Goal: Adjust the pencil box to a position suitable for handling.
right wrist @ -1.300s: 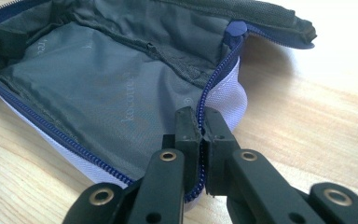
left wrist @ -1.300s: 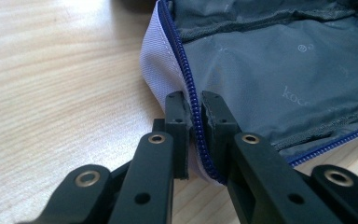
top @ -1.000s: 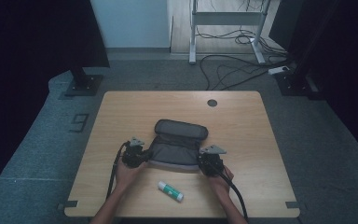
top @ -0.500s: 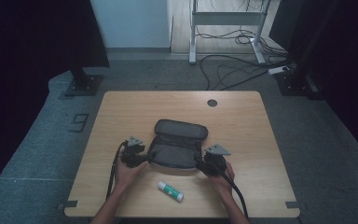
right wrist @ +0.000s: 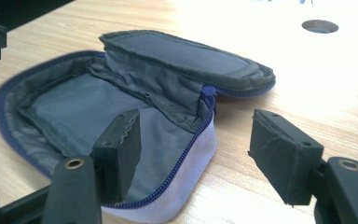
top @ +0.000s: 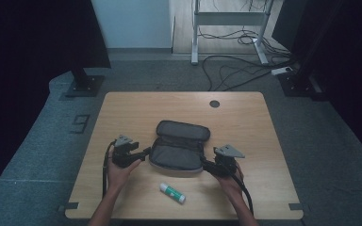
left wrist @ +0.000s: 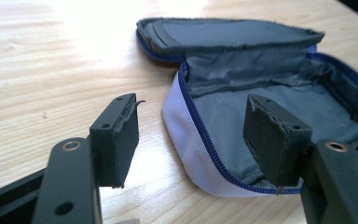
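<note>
grey fabric, blue zip: the pencil case (top: 179, 146) lay unzipped in the middle of the wooden table (top: 264, 122), its lid flap folded back toward the far edge and its long axis running left to right between the two hands. the left gripper (top: 145, 153) stood just off the case's left end, jaws wide with nothing pinched; in the left gripper view the case's white end wall (left wrist: 186, 140) sat in the gap between the jaws, but neither pad pressed on it. the right gripper (top: 206, 165) stood just off the right end, jaws likewise apart and empty; in the right gripper view the zip corner (right wrist: 200, 135) lay between them, untouched. both sets of jaws had just been opening, with the case's ends loose between them.

a white and green glue stick (top: 172, 193) lay on the table near the person's edge, apart from the case and between the forearms, slightly nearer the right hand (top: 228, 181), its long axis slanting from the left gripper's side down toward the person's right. any pick-up would likely call for a reach back toward the person.

compared with a second earlier, both grippers had let go of the case's ends and drawn slightly outward and up; the case and glue stick had stayed put.
</note>
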{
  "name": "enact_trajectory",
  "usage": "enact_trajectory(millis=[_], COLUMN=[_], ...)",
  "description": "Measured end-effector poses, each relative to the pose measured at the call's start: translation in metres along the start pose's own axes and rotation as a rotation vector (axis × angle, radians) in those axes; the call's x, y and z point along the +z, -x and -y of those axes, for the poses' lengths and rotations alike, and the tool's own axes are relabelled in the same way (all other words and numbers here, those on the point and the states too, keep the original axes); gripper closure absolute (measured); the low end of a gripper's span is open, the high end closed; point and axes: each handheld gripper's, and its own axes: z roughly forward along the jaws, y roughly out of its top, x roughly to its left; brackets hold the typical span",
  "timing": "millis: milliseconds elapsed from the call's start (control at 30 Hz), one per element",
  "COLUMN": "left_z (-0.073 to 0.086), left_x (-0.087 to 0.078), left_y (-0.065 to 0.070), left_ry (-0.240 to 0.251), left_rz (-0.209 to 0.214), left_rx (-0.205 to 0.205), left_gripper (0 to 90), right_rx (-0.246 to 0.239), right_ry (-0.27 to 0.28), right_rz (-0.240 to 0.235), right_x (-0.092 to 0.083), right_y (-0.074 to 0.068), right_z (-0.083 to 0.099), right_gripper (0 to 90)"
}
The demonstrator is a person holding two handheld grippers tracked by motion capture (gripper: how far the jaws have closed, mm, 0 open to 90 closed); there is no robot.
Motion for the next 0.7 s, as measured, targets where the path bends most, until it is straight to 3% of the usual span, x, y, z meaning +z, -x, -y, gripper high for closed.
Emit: enact_trajectory(millis=[367, 567, 633, 700], left_z=[0.016, 0.03, 0.037, 0.039], left_x=[-0.015, -0.016, -0.018, -0.018], left_y=[0.001, 0.006, 0.006, 0.006], left_ry=[-0.017, -0.034, -0.044, -0.045], left_rz=[0.016, 0.028, 0.038, 0.042], left_rx=[0.034, 0.044, 0.042, 0.038], left_gripper=[35.2, 34.6, 34.4, 34.4], right_rx=[-0.045, -0.029, -0.075, -0.08], right_ry=[0.008, 0.012, -0.011, -0.016], right_rz=[-0.06, -0.096, -0.112, -0.124], right_x=[-0.023, -0.035, -0.038, -0.04], right_y=[-0.006, -0.012, -0.022, -0.024], right_z=[0.006, 0.013, 0.019, 0.02], right_gripper=[36.0, 36.8, 36.8, 36.8])
